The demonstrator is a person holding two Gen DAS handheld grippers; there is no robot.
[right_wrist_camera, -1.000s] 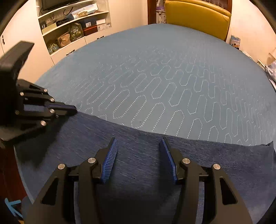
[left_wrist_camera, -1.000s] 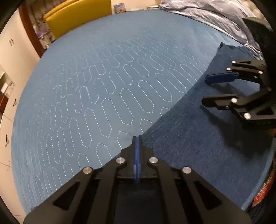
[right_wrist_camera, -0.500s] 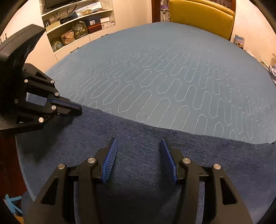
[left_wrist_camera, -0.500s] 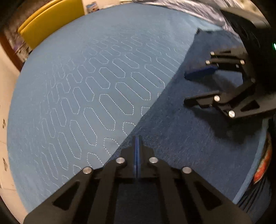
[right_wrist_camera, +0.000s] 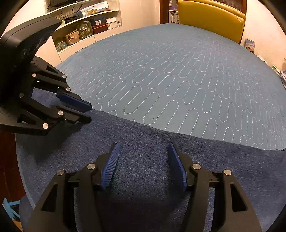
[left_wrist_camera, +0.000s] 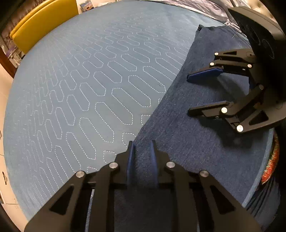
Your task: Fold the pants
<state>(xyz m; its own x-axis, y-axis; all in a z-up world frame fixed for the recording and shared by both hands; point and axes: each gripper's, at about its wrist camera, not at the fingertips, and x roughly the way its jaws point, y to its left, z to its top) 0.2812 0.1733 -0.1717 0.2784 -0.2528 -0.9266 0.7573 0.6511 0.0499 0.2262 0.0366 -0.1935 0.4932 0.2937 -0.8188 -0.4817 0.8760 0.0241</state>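
Dark blue denim pants (left_wrist_camera: 187, 133) lie flat along the near edge of a quilted blue bed cover (left_wrist_camera: 89, 89). My left gripper (left_wrist_camera: 142, 142) is open by a narrow gap, low over the pants' far edge, with denim showing between its pads. My right gripper (left_wrist_camera: 188, 94) hovers open above the cloth further along, holding nothing. In the right wrist view the pants (right_wrist_camera: 143, 135) stretch across the foreground under the wide-open right gripper (right_wrist_camera: 143, 146). The left gripper (right_wrist_camera: 89, 112) sits at the left over the pants' edge.
A yellow padded chair (right_wrist_camera: 211, 19) stands past the far side of the bed cover (right_wrist_camera: 178, 71). Shelves with boxes and bags (right_wrist_camera: 85, 23) line the wall at back left. Pale blue bedding (left_wrist_camera: 187, 9) lies beyond the pants' end. A red patterned cloth (left_wrist_camera: 270, 167) sits below the bed edge.
My left gripper was shut and now stands slightly open over the pants' edge. Both grippers have drawn closer together; the right one stays open.
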